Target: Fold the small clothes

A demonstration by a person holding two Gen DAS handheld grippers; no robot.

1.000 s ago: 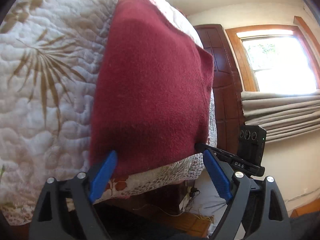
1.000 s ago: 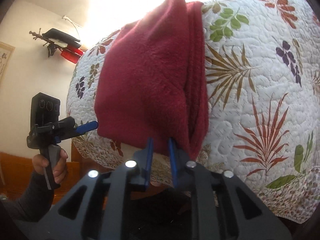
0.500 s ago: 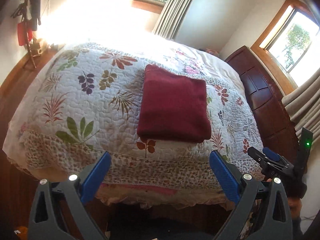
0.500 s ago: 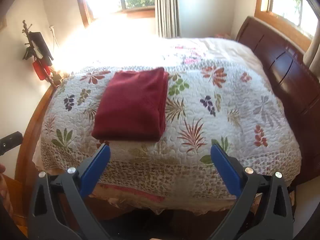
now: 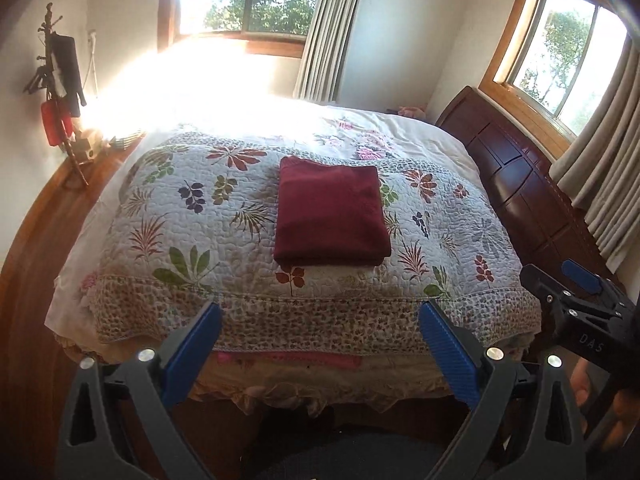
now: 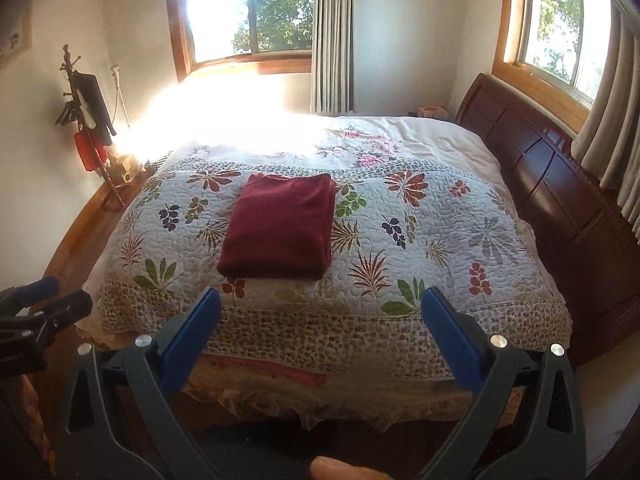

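A dark red garment (image 5: 331, 214) (image 6: 280, 227) lies folded into a neat rectangle on the leaf-patterned quilt (image 5: 180, 216) (image 6: 440, 232), near the bed's front edge. My left gripper (image 5: 320, 332) is open and empty, held back from the bed in front of the garment. My right gripper (image 6: 320, 320) is also open and empty, well short of the quilt. In the left wrist view the right gripper (image 5: 576, 292) shows at the right edge, held by a hand. In the right wrist view the left gripper (image 6: 36, 308) shows at the left edge.
A dark wooden headboard (image 5: 520, 184) (image 6: 560, 184) runs along the bed's right side. A stand with hanging bags (image 5: 60, 92) (image 6: 86, 120) is by the left wall. Windows (image 6: 248, 12) with curtains (image 5: 328, 28) fill the far and right walls.
Both grippers have pulled back and up from the garment. The right gripper, shut at its edge a second ago, has opened and let go; the garment rests folded on the quilt.
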